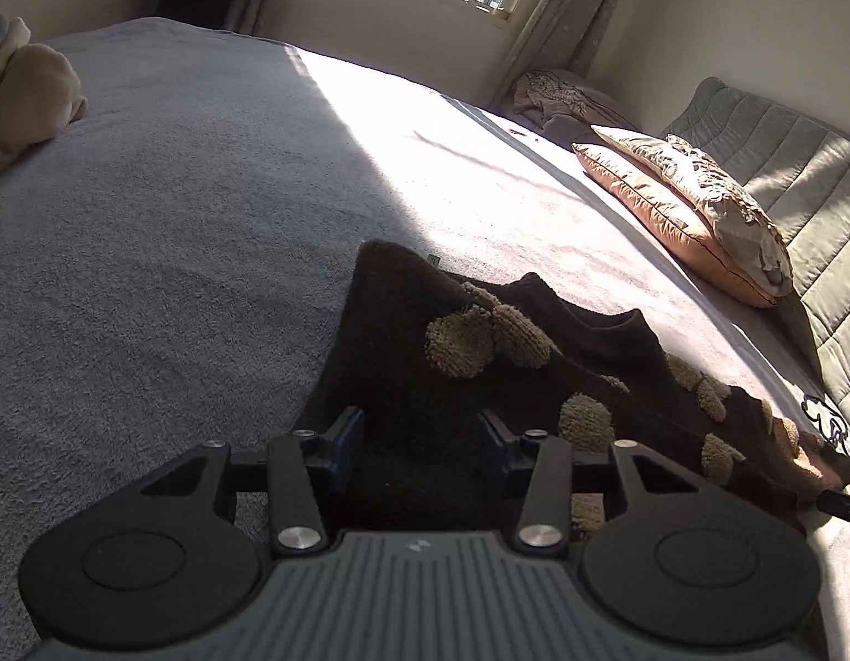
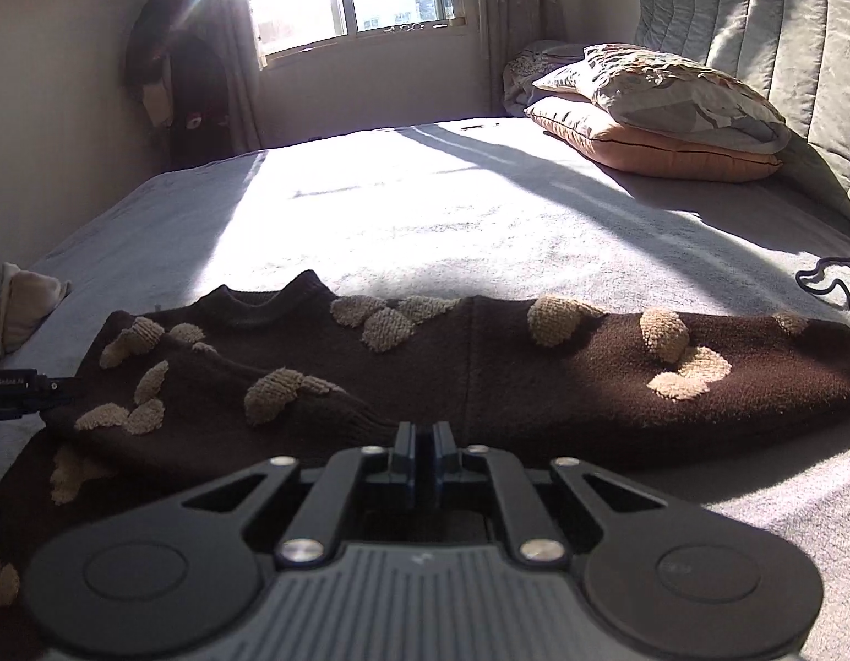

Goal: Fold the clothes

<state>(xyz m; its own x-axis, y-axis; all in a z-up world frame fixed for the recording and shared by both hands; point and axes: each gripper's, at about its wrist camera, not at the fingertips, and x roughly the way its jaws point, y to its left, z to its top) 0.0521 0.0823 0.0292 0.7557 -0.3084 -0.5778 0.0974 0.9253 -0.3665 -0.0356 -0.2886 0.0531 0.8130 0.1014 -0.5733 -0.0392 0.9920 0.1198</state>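
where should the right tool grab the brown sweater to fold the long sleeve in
Probably the cuff end of the outstretched sleeve, coming from the right along the bed. That sleeve of the brown sweater lies flat and straight, out toward the right, so its tip is the free edge to carry across the body. The right tool is shut and must open first.

brown tufted sweater flat on bed

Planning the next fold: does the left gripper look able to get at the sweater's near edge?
Probably yes: the left gripper hangs open right over the brown sweater, with nothing between its jaws and the fabric.
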